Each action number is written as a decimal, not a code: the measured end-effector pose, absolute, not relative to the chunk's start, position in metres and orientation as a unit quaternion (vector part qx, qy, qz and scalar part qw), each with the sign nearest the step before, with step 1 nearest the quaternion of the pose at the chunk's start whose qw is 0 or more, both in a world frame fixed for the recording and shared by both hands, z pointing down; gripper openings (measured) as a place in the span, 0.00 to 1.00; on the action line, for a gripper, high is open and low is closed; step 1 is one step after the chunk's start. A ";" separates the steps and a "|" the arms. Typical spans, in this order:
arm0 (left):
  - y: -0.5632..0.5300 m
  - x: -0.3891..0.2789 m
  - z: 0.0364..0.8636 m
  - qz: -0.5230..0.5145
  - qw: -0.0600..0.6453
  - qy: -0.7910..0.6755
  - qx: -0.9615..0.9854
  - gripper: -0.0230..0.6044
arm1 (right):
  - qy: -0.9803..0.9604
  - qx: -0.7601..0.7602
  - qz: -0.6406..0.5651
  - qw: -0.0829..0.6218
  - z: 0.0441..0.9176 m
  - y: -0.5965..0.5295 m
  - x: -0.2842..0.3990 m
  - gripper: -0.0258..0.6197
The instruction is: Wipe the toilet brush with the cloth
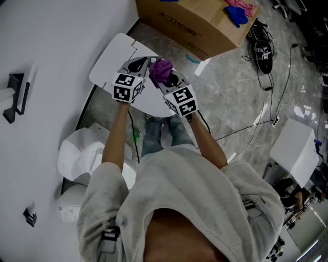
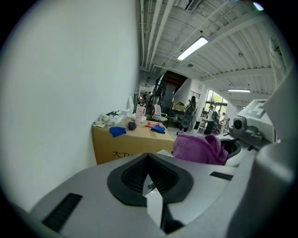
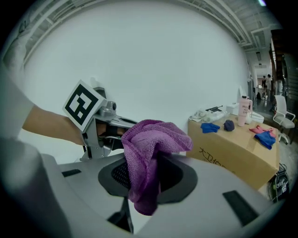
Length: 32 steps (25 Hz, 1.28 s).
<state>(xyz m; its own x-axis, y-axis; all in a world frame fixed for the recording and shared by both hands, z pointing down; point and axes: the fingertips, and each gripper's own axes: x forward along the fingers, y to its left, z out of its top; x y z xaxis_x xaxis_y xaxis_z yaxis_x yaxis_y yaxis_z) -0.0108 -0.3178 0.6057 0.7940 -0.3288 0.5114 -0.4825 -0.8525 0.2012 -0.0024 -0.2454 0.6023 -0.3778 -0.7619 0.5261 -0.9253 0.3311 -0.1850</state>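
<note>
Cloth (image 3: 150, 153): purple, bunched, pinched between the jaws of the right gripper (image 1: 168, 78). One fold stands up above the pads and a tail hangs below them. It is held in the air over the white panel, just right of the left gripper's tips.

White wall (image 1: 46, 46): fills the left of the scene.

Grey mottled floor (image 1: 230, 97): to the right of the wall.

Cardboard box (image 1: 197, 23): on the far side, with blue and pink rags (image 1: 238, 13) lying on top.

White panel (image 1: 115, 59): by the wall, just nearer than the box, under both grippers.

White rounded fixture (image 1: 82, 158): near left, against the wall.

Black cables (image 1: 256, 123): trail over the floor at right.

Left gripper (image 1: 147, 62): jaws brought together, pads meeting at the tips. Only a white sliver shows through the slit behind the pads. It points toward the far box and sits close beside the right gripper; whether the two touch cannot be told.

Both forearms reach out from grey sleeves (image 1: 205, 194) at the near edge
</note>
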 end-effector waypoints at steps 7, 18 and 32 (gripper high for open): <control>-0.319 -0.013 0.606 0.254 0.144 -0.205 0.934 0.07 | -0.794 0.519 0.264 0.173 0.631 -0.254 -0.012 0.23; -0.323 -0.014 0.603 0.252 0.140 -0.210 0.934 0.07 | -0.786 0.508 0.308 0.173 0.667 -0.267 -0.014 0.23; -0.326 -0.012 0.604 0.250 0.144 -0.215 0.933 0.07 | -0.759 0.493 0.375 0.199 0.722 -0.245 -0.013 0.23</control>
<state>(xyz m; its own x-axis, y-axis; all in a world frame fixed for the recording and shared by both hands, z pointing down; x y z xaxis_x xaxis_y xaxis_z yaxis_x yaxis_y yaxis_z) -0.0117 -0.3262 0.6041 0.7827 -0.3289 0.5284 -0.4731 -0.8660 0.1618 -0.0129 -0.2451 0.7216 -0.4343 -0.5999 0.6720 -0.8982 0.2314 -0.3739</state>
